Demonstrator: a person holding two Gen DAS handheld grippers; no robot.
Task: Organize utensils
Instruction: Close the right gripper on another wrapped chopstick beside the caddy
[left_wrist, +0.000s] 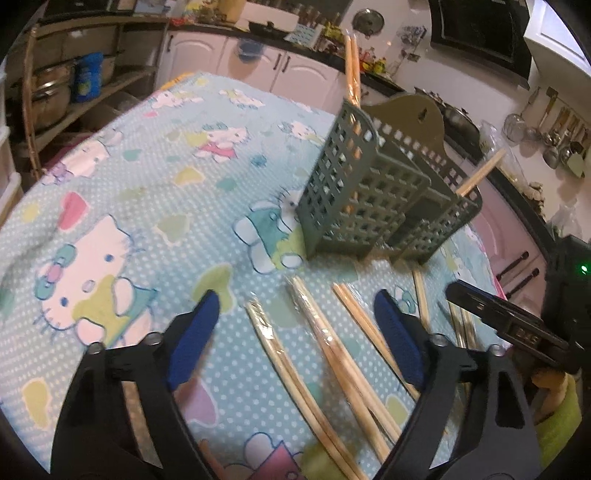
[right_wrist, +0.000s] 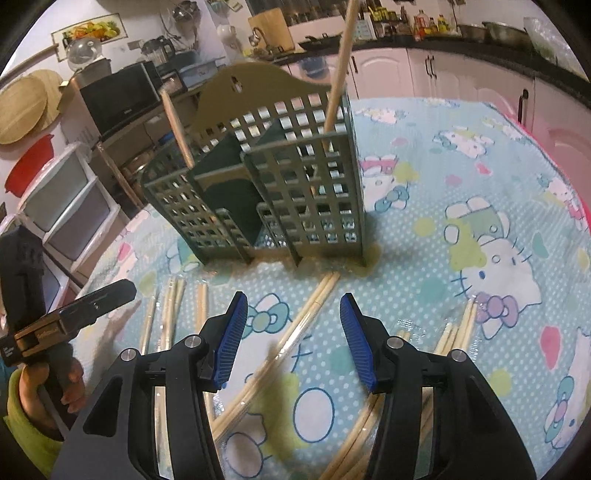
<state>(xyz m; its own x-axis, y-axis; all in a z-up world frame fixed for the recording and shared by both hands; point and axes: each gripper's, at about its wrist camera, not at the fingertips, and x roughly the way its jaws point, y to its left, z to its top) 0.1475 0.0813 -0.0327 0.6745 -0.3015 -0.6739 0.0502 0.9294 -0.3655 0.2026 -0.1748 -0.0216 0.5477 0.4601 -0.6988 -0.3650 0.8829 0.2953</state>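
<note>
A table under a patterned cloth (left_wrist: 122, 192) carries the green lattice utensil holder (left_wrist: 365, 199), standing upright well in from the table's edges. One chopstick pair (left_wrist: 352, 62) stands in its end compartment — another (left_wrist: 480, 173) leans out of the opposite end. Loose chopsticks (left_wrist: 332, 354) lie on the cloth just beside the holder's front. Left gripper (left_wrist: 299, 332) and right gripper (right_wrist: 291, 339) both hover released, grasping nothing.
</note>
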